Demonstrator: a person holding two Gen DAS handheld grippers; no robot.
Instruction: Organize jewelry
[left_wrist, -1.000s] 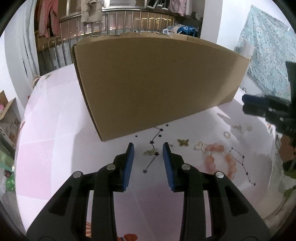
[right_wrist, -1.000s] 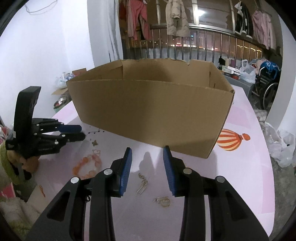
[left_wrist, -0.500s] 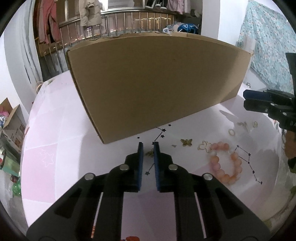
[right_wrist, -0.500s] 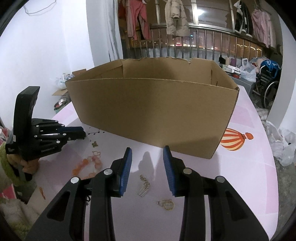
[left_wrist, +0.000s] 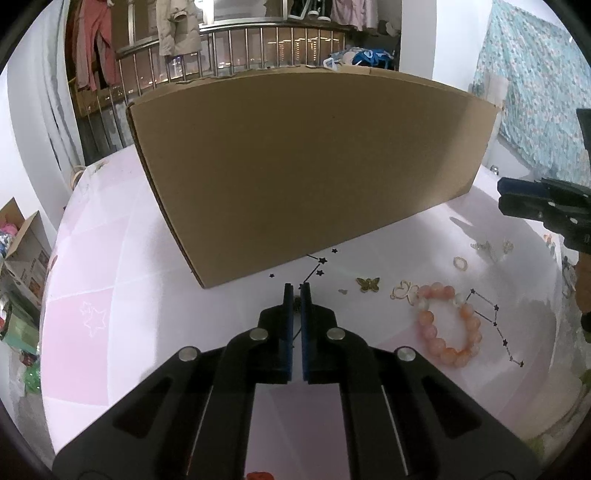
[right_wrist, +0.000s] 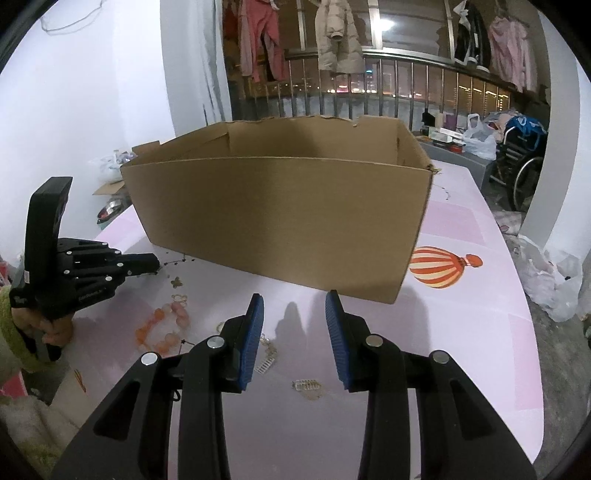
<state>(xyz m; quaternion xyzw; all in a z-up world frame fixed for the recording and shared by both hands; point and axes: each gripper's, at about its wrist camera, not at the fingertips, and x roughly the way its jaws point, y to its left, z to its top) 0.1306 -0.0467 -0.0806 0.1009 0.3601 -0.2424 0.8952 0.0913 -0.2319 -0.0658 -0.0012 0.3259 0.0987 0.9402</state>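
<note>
Left wrist view: the left hand-held gripper (left_wrist: 295, 291) has its blue pads pinched together on a small gold charm (left_wrist: 296, 305), which sits in the slit between them, just at the near corner of the cardboard box (left_wrist: 306, 177). This looks like the pick-up step; the next move would call for lifting the charm clear of the pink worktop (left_wrist: 110, 295) and carrying it up over the tall box wall at twelve o'clock. The charm is tiny and mostly hidden, so I cannot make out its shape. At three o'clock from the pads lie a gold butterfly (left_wrist: 368, 284), an outline butterfly (left_wrist: 402, 290) and a bracelet of peach beads (left_wrist: 448, 328), with a small ring (left_wrist: 460, 263) farther off.

Right wrist view: the right hand-held gripper (right_wrist: 294, 325) stands partly open, nothing between its pads. Two small silvery comb-like earrings lie on the worktop, one (right_wrist: 267, 362) by the left pad, another (right_wrist: 306, 386) at six o'clock. The box stands open-topped ahead; whether anything lies inside, I cannot tell. At nine o'clock the other gripper rests low by the bracelet.
</note>
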